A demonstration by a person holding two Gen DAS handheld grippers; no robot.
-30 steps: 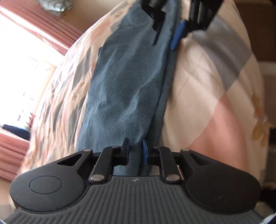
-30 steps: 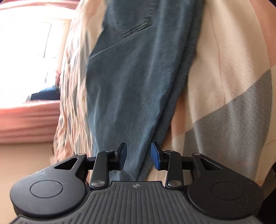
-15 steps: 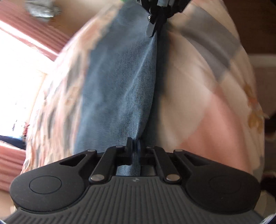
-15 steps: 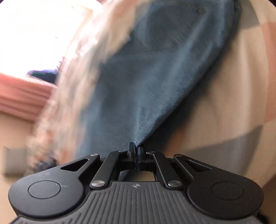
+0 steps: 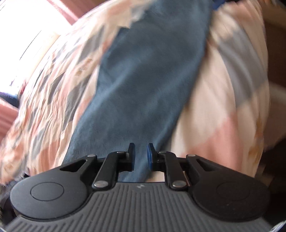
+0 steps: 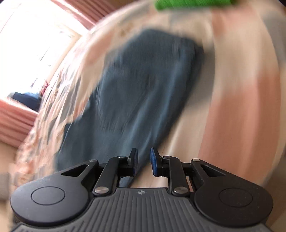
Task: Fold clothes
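Note:
Blue jeans [image 5: 146, 75] lie in a long band on a patchwork bedspread [image 5: 223, 110] of pink, cream and grey. My left gripper [image 5: 140, 155] is open at the near end of the band, with denim showing in the gap between its fingers. In the right wrist view the jeans [image 6: 143, 92] lie ahead as a shorter, wider shape, blurred by motion. My right gripper [image 6: 144, 161] is open, its left finger over the denim's near edge and its right finger over the bedspread [image 6: 232, 107]. Neither gripper holds the cloth.
A bright window [image 6: 30, 44] and pink curtains [image 6: 14, 121] lie to the left of the bed. A green object [image 6: 193, 3] shows at the top edge of the right wrist view. A dark blue item [image 6: 26, 99] sits by the window.
Half a second ago both grippers were shut on the jeans; now both are open and the cloth lies on the bed. Both cameras are moving, and the views are blurred.

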